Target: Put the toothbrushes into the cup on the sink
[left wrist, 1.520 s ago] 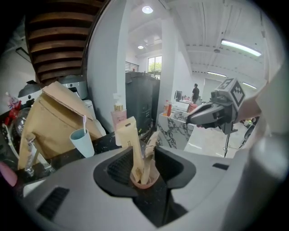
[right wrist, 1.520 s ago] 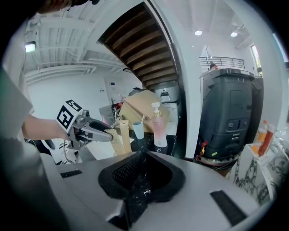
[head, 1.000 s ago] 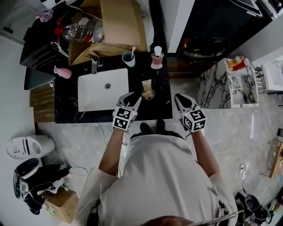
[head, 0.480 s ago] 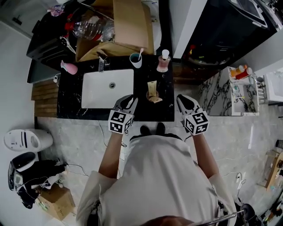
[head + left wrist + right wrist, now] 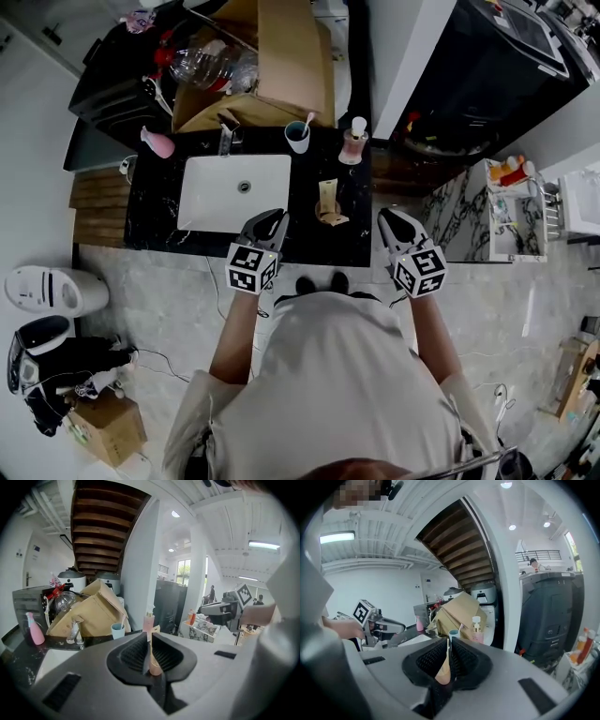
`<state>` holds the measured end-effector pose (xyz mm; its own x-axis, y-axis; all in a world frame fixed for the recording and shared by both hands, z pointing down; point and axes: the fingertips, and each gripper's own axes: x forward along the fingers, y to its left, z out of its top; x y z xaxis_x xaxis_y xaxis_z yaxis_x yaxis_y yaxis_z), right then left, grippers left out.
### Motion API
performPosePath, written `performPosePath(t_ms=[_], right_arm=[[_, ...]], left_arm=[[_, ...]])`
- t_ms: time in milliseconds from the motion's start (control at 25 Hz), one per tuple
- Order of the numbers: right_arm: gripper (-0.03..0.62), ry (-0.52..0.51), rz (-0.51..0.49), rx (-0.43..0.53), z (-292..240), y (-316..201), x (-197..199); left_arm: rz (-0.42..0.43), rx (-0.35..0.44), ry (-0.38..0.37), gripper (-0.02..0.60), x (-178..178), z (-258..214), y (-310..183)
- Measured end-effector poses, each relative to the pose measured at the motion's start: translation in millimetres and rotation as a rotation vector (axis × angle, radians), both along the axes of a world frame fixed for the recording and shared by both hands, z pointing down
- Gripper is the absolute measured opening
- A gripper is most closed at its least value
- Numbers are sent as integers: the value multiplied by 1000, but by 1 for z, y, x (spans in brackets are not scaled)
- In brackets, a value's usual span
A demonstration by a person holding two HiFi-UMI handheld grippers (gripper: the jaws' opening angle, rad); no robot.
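The black desk (image 5: pixel 349 239) runs across in front of me, with the white sink (image 5: pixel 208 202) let into its left part. My left gripper (image 5: pixel 271 218) hangs over the desk's near edge, by the sink's right front corner. Its fingers (image 5: pixel 132 654) have just been closing and now stand drawn together. I see no toothbrush between them, only a peach-coloured sliver low in the gap that I can't name. My right gripper (image 5: pixel 388 217) hangs just past the desk's right end, its fingers clenched the same way and holding nothing of the task.

The blue cup (image 5: pixel 297 140) stands behind the sink's right back corner, with a pink pump bottle (image 5: pixel 353 146) just beside it. A beige packet (image 5: pixel 326 200) lies on the desk between the cup and me. One pale toothbrush (image 5: pixel 307 122) stands in the cup, leaning out to the right over the rim. I see no other brush loose on the desk, so I judge the job is at or near its end.

A brush like that should be very light, stiff and thin, with a smooth handle that could roll or swivel in my grip. I would take it mid-handle across its flatter faces, clear of the bristles. I would then lower it gently, since the cup looks light enough to tip if the handle knocks its rim.
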<state>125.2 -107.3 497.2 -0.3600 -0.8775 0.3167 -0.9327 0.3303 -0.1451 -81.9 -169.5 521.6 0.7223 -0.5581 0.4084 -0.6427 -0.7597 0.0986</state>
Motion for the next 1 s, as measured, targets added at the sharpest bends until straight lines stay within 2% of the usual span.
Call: performPosePath(t_ms=[320, 640, 1000], right_arm=[[44, -8, 8, 41, -10, 2, -3], [34, -16, -14, 74, -18, 9, -11], [35, -21, -26, 64, -14, 14, -15]], left_arm=[[-67, 38, 44, 9, -15, -13, 3], [-83, 38, 53, 9, -22, -16, 9], [-89, 25, 57, 9, -24, -12, 19]])
